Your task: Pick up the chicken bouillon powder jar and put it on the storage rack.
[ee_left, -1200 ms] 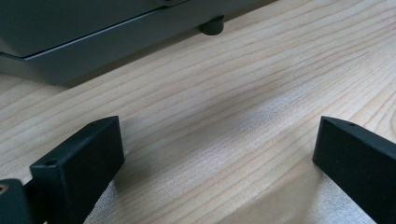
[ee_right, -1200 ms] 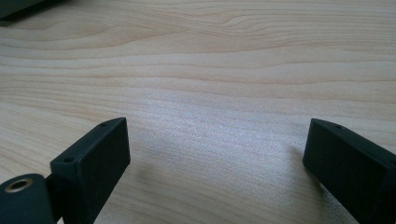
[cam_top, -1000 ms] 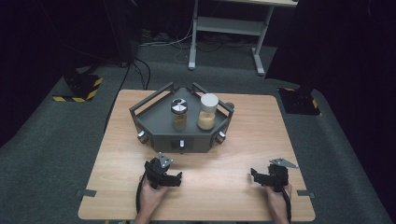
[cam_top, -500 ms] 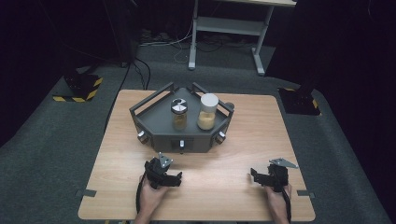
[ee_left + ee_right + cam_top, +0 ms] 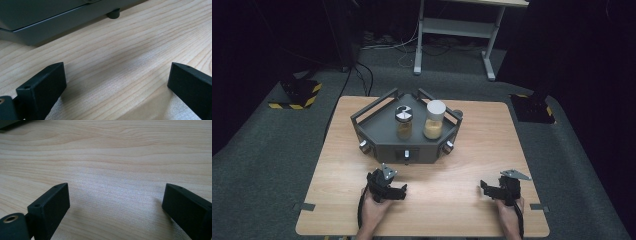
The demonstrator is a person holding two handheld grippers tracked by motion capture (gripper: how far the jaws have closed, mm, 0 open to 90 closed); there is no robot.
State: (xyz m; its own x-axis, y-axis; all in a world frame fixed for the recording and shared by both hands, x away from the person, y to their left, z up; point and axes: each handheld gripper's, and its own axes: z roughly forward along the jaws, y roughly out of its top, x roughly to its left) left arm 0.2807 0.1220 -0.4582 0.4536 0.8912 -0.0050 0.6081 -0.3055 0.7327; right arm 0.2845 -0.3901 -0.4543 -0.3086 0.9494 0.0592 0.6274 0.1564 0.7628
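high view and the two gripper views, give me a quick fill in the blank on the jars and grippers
1. The grey tray holds ____ jars.
2. The jar with the plain white lid stands to the ____ of the jar with the silver lid in the high view.
3. The left gripper and the right gripper both have their jaws ____, with nothing between them.
4. Both grippers sit low over the bare ____ table.

Missing words: two; right; open; wooden
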